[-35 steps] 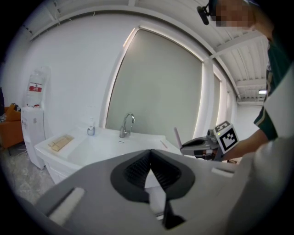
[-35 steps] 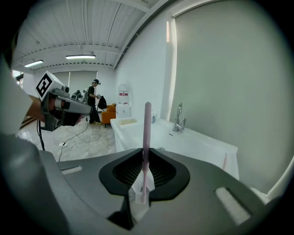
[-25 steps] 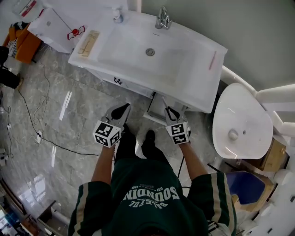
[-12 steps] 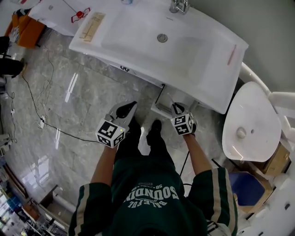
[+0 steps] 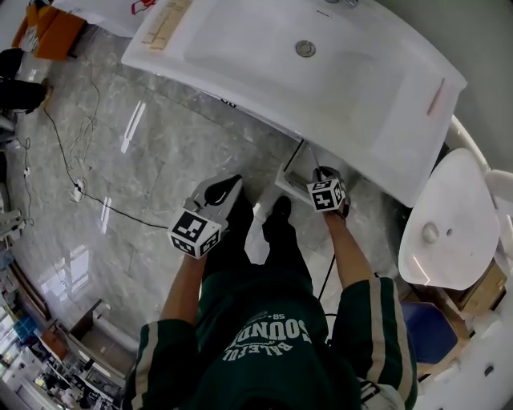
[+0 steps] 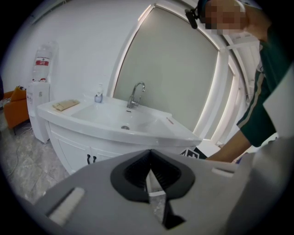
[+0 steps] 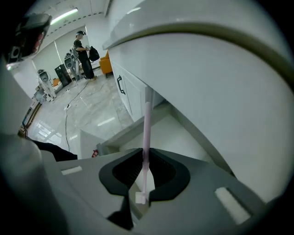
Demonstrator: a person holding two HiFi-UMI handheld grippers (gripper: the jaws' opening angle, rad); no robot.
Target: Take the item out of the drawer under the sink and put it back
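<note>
My right gripper (image 7: 146, 152) is shut on a thin pale pink stick (image 7: 147, 124), toothbrush-like, that runs up out of the jaws. It points steeply down over the open white drawer (image 7: 177, 133) beneath the sink vanity (image 5: 321, 72). In the head view the right gripper (image 5: 317, 173) sits just below the basin's front edge, above the drawer (image 5: 288, 180). The left gripper (image 5: 229, 185) hangs over the floor to the left of the drawer. In its own view the left gripper (image 6: 150, 153) has its jaws together with nothing in them, facing the vanity.
A white toilet (image 5: 445, 216) stands right of the vanity. A pink item (image 5: 437, 96) lies on the basin rim, a wooden piece (image 5: 168, 20) at its left end. Black cabinet handles (image 5: 228, 102) show left of the drawer. A cable (image 5: 88, 192) crosses the marble floor.
Both grippers have sunk. The right one dropped further and tipped downward, up to the drawer under the basin edge, still with the pink stick in it. The left shifted slightly.
</note>
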